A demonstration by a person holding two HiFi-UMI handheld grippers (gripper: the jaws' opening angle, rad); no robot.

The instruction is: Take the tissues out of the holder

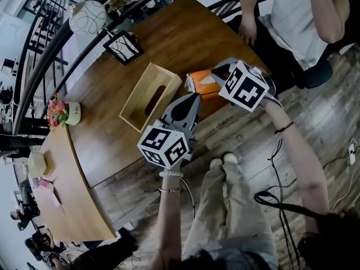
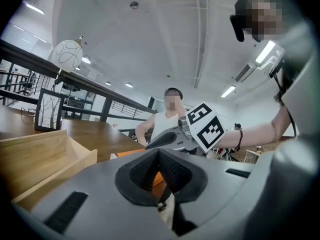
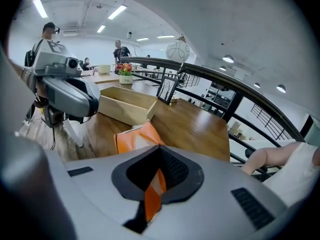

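With your right gripper [image 1: 218,72] clamped on a thin fold of the tissues [image 1: 200,84] beside the holder [image 1: 133,103] and your left gripper [image 1: 195,98] closed empty, you risk them slipping from so slight a hold.

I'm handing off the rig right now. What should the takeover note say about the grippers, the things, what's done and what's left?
Right gripper: shut on the orange tissue pack.
Left gripper: shut, empty as far as I can see, close to the pack.
Holder: on the table, open side up, empty, beside the pack.
Done: the pack is out of the holder.
Left: probably only to set the pack down and let go.
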